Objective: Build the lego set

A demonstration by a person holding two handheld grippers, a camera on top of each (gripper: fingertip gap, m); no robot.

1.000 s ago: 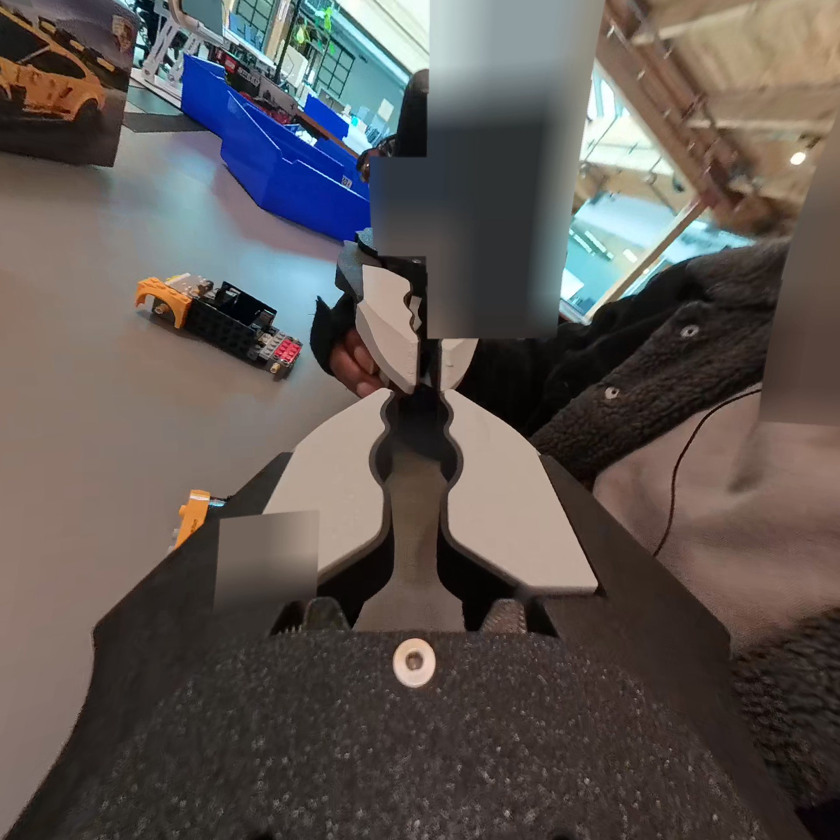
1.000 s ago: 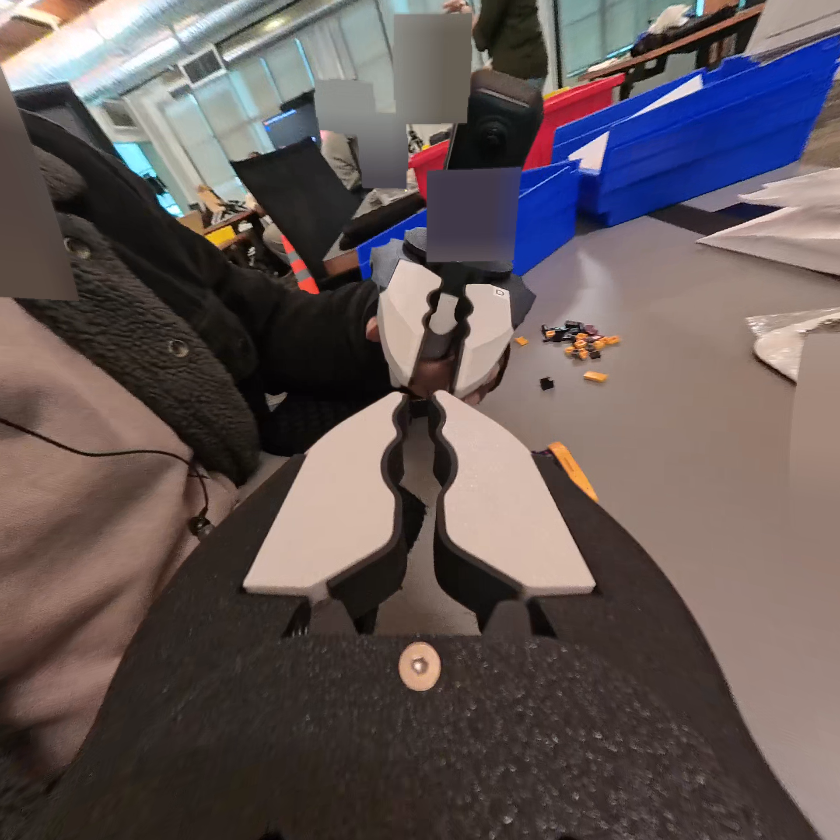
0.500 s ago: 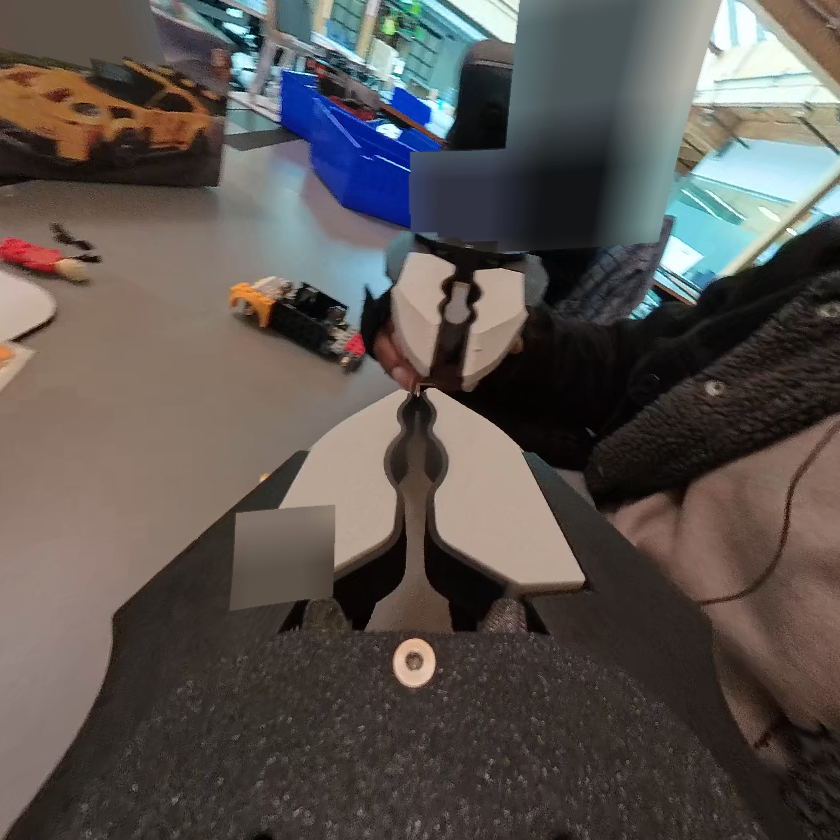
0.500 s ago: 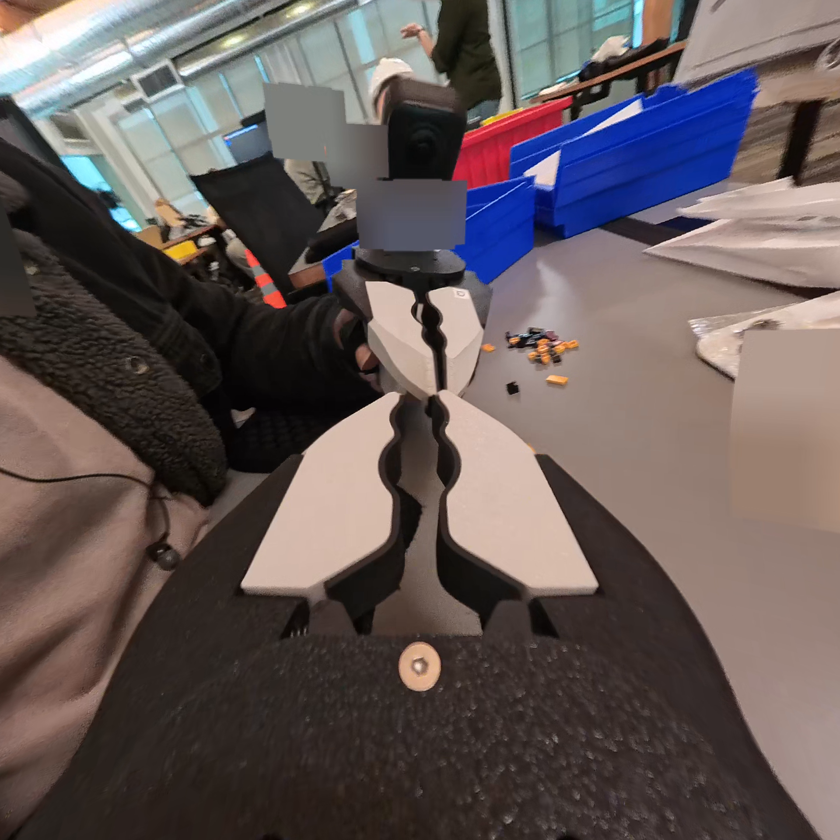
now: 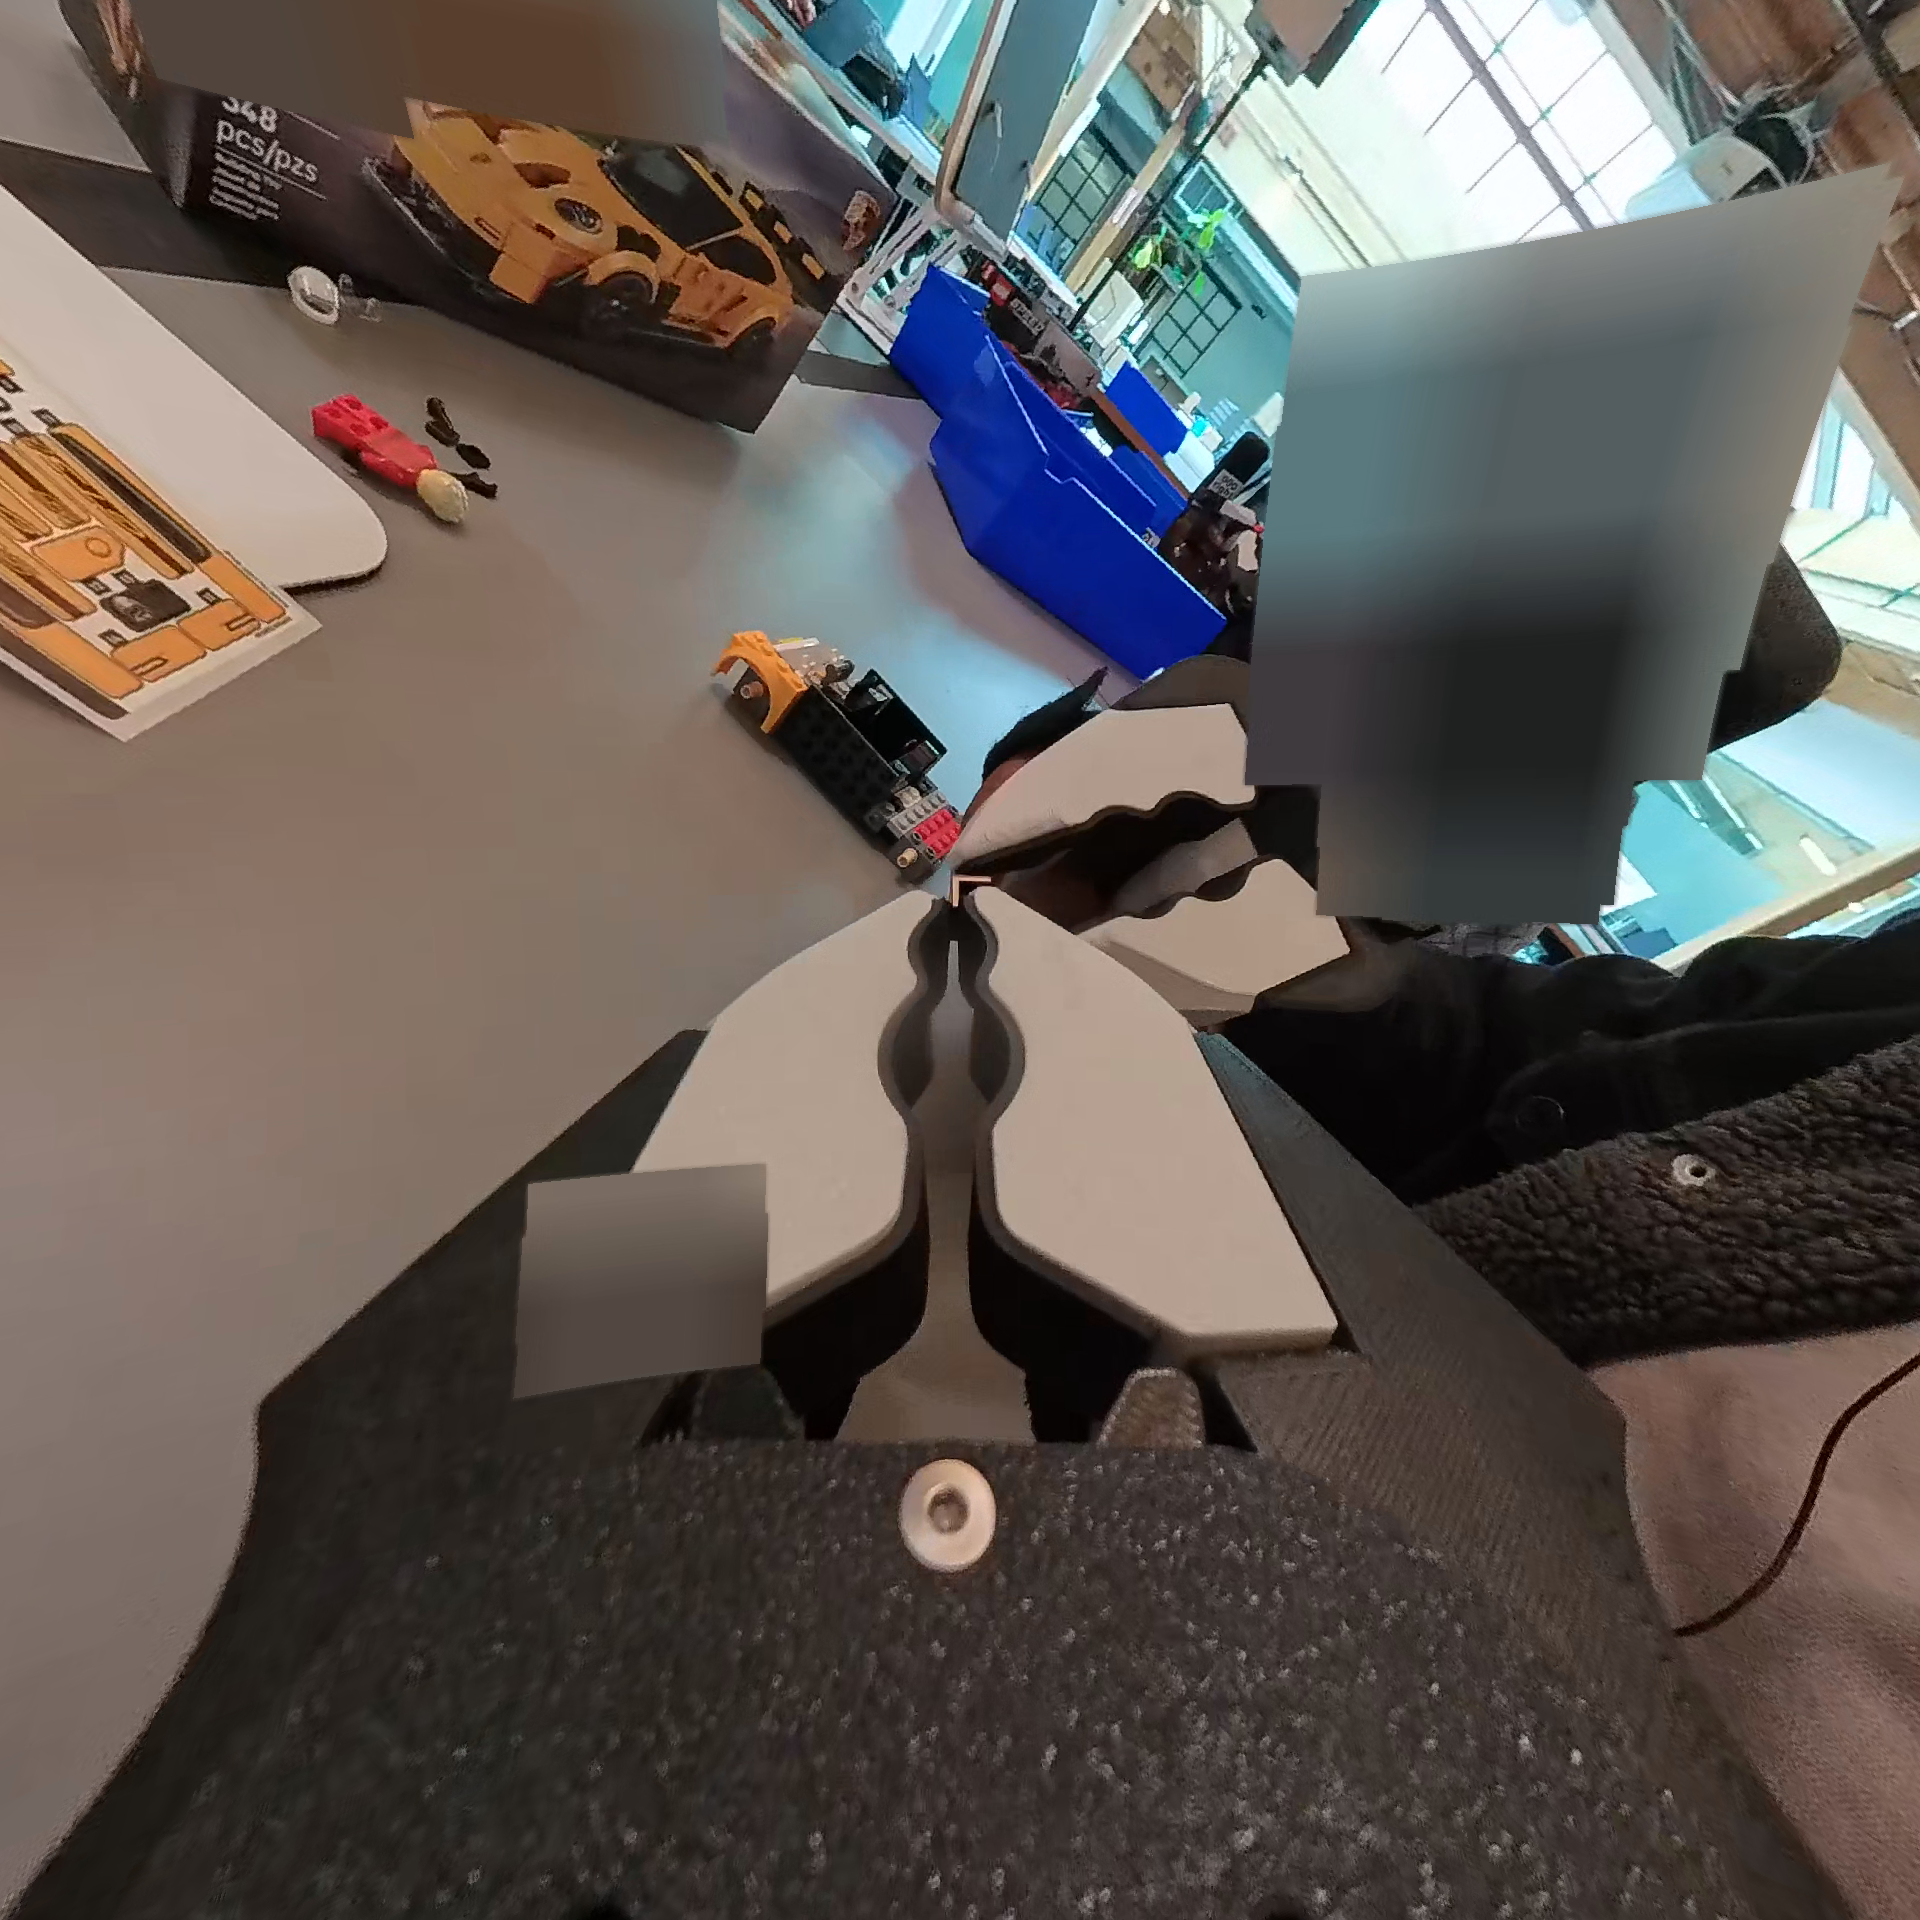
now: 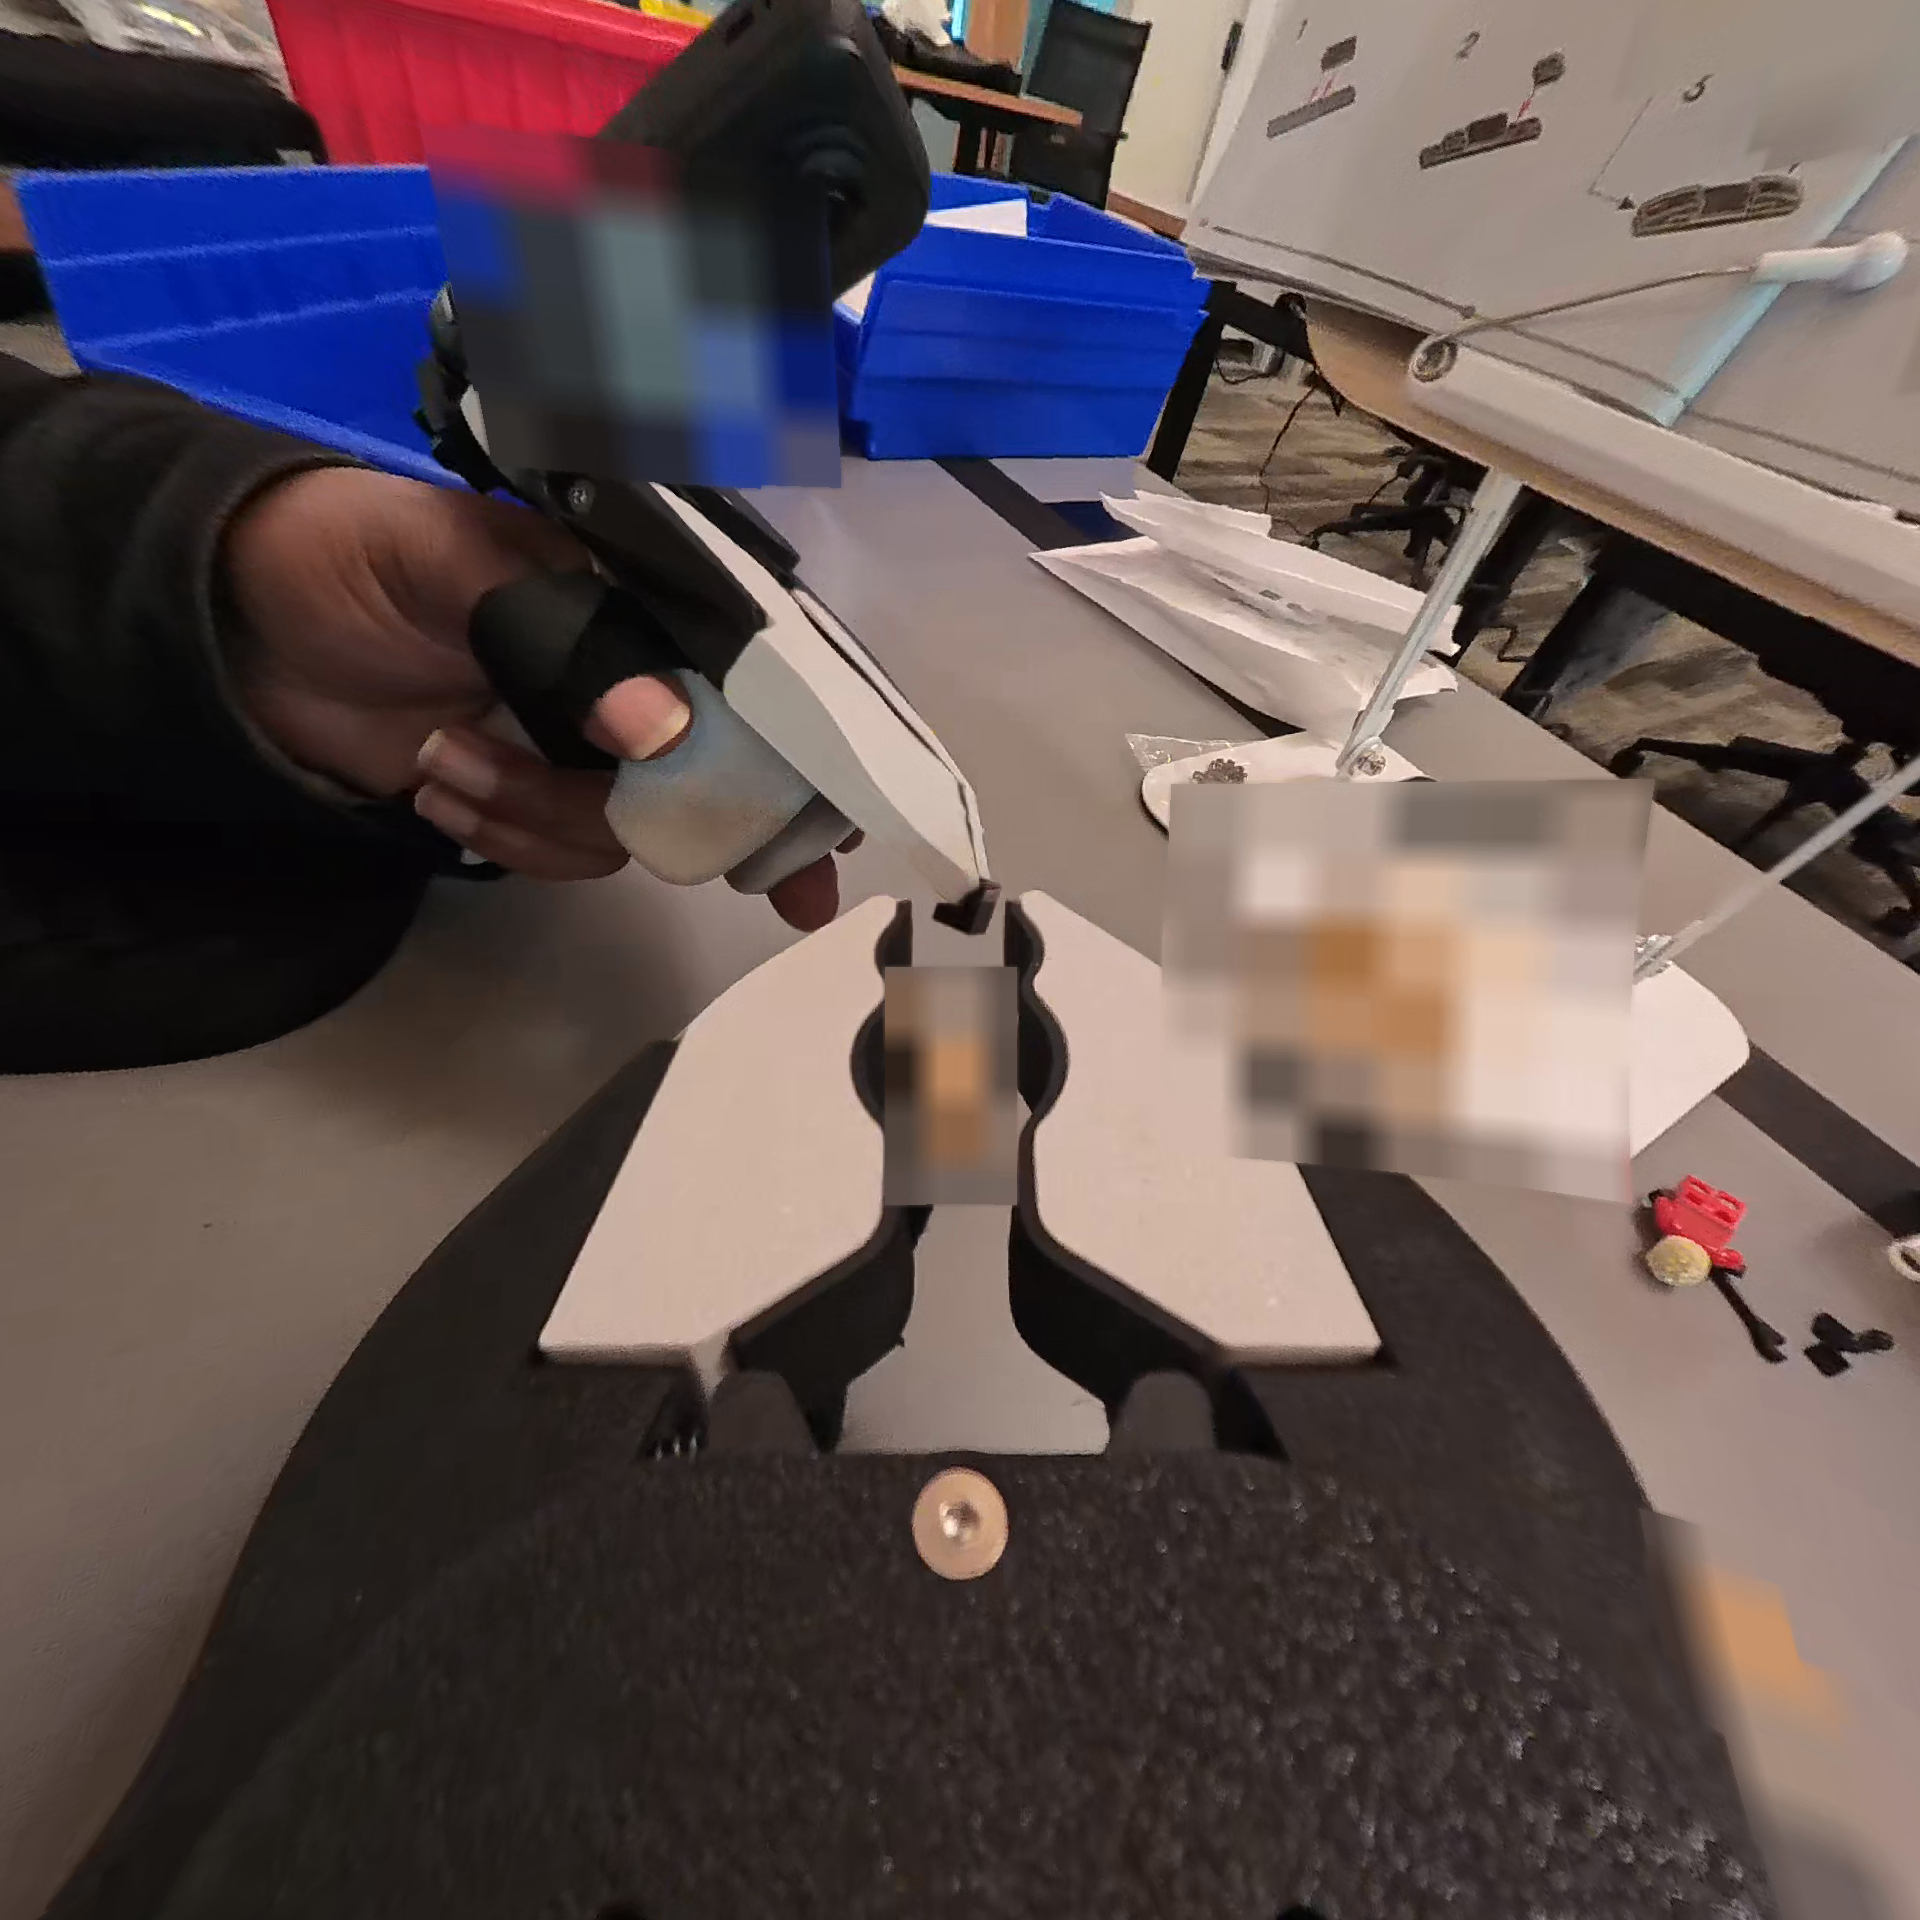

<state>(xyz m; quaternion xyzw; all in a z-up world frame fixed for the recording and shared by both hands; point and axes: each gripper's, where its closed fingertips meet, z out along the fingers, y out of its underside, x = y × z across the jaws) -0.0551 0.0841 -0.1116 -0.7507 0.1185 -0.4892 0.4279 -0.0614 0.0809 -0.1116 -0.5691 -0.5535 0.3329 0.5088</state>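
Note:
My left gripper (image 5: 957, 906) is shut on a small black lego piece (image 5: 968, 886), pinched at its very tips. In the right wrist view the left gripper (image 6: 971, 883) comes in from the upper left, held by a hand, and the black piece (image 6: 968, 910) sits in the gap between my right gripper's (image 6: 957, 916) fingertips. The right jaws stand apart, wider than the piece. The right gripper (image 5: 971, 868) also shows in the left wrist view, open, tip to tip with the left. The partly built black and orange car (image 5: 831, 727) lies on the grey table beyond.
The set's box (image 5: 582, 239) and a sheet (image 5: 114, 561) lie at the far left. A red piece with small black parts (image 5: 379, 442) lies near them, also in the right wrist view (image 6: 1696, 1218). Blue bins (image 6: 1023, 322) stand behind. A booklet on a stand (image 6: 1558, 156) is at right. Less than 4 cm separates the two grippers' tips.
Both grippers have rolled and swung toward the table. The right jaws have opened from nearly shut. The left stays shut, its tips now in the right gripper's gap.

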